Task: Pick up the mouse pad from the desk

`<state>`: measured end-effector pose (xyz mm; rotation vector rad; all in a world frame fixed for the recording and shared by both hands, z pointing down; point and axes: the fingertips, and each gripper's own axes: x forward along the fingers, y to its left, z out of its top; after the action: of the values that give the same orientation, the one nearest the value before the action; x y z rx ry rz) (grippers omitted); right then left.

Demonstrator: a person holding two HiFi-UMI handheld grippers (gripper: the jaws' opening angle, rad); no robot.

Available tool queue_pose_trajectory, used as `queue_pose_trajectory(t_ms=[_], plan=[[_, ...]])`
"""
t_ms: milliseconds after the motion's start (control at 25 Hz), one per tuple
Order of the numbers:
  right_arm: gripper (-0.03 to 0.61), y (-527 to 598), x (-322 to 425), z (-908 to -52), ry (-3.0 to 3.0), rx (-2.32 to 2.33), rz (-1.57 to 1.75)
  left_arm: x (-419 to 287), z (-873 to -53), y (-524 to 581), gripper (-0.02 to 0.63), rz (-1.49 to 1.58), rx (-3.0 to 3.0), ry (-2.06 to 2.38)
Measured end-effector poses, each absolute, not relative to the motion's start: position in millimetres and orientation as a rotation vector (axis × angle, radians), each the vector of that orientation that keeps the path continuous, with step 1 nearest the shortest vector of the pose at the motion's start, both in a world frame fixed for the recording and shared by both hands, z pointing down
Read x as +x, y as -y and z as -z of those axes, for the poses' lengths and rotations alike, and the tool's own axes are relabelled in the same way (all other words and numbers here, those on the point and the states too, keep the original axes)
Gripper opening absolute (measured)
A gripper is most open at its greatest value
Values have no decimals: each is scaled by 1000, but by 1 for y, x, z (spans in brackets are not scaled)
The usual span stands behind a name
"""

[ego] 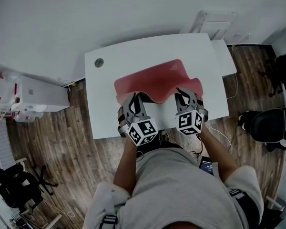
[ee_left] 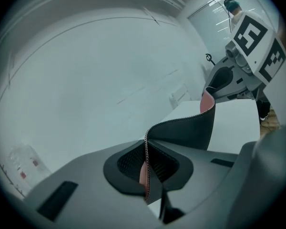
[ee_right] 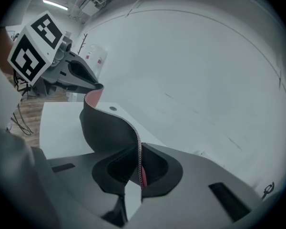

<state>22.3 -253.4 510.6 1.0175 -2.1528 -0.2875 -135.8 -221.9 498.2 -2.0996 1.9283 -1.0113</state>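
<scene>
A large red mouse pad [ego: 155, 80] with a black underside hangs above the white desk [ego: 105, 113], sagging between my two grippers. My left gripper [ego: 133, 104] is shut on the pad's near left edge, and the stitched edge [ee_left: 146, 168] runs between its pads. The right gripper [ego: 187, 98] is shut on the near right edge, with the pad [ee_right: 109, 132] curling away from its jaws toward the other gripper. The pad's far part still lies on the desk in the head view.
A round cable grommet [ego: 99, 62] sits at the desk's far left corner. A white cabinet [ego: 35, 97] stands left of the desk, dark office chairs [ego: 269, 125] to the right, and a chair base [ego: 19, 187] at the lower left on the wooden floor.
</scene>
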Motion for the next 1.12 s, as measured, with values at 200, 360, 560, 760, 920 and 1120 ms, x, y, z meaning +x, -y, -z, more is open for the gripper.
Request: queue_pose_trajectory(t_ms=[200,360,560,760,920,1120], plan=[[51,262,10,-492,2180,1056,304,-136,-487,233,28,958,-2111,-1906],[51,271,4,-479,2194,1088,309,-141,-473,244,28,903,-2125,-1925],[51,285,-2,-464,2202,1128,318,-148,-468,259,28,862,-2145,-1894],[51,297,-11,-446,2211,1171,323,-156,-453,273,28,793,-2188,-1893],[51,306,-15,-433,2227,1204,320,-158,-441,283,28,723,-2229,-1891],[51,316,-19,-420,2241,1250,315,-159,-427,294,28,649,-2272,-1872]])
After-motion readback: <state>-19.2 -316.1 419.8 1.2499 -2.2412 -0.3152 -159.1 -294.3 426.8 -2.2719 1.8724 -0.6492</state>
